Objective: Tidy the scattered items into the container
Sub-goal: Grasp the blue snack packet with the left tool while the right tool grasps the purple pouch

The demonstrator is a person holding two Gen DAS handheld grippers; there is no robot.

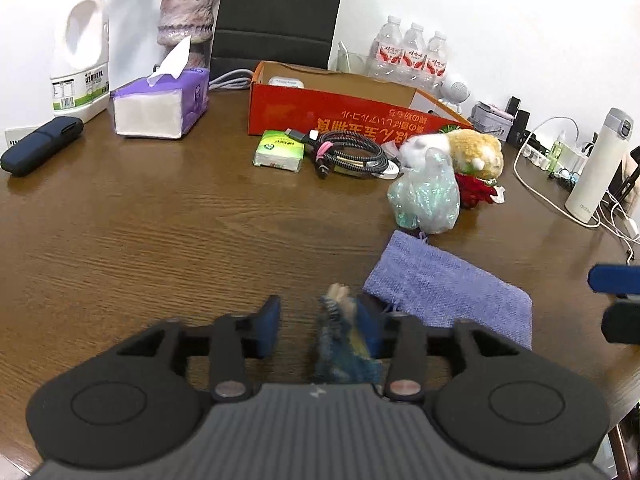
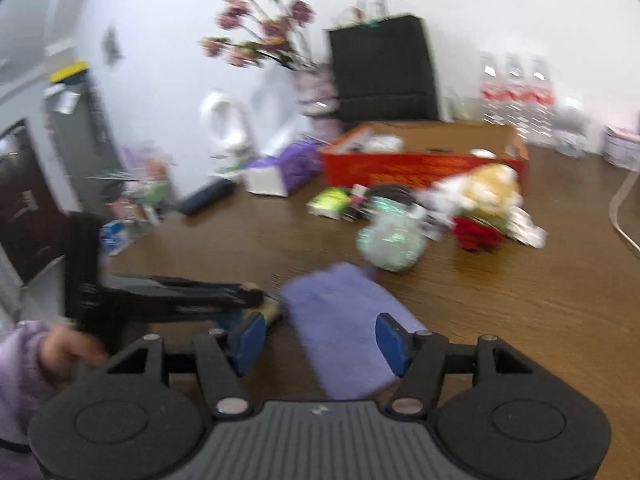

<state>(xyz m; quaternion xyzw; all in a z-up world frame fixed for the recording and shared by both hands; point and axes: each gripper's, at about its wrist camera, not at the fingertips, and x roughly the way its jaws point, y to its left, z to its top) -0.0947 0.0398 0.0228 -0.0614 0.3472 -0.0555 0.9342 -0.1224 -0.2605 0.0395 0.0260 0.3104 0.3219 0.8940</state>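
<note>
Red cardboard box (image 1: 340, 108), open-topped, sits at the far side of the brown wooden table (image 1: 160, 232); a few small items lie inside, too blurred to name. Scattered just in front of it: green tissue packet (image 1: 279, 151), coiled black cable (image 1: 352, 155), tan-and-white plush toy (image 1: 468, 148), iridescent plastic bag (image 1: 428, 196), red crumpled item (image 1: 476, 194). Nearer, a purple cloth pouch (image 1: 444, 288) lies flat.

Left gripper (image 1: 318, 324): jaws partly apart, a small blue-and-yellow fabric thing (image 1: 344, 344) between them, lying against the right-hand pad; left pad stands clear of it. No grip evident.

Right gripper (image 2: 320, 342): jaws wide, nothing clamped, the pouch's near end seen between the pads. View smeared.

Beyond, left: purple tissue box (image 1: 160, 104), white jug (image 1: 82, 56), vase (image 1: 186, 12). Right: water bottles (image 1: 408, 54), white flask (image 1: 598, 168).
</note>
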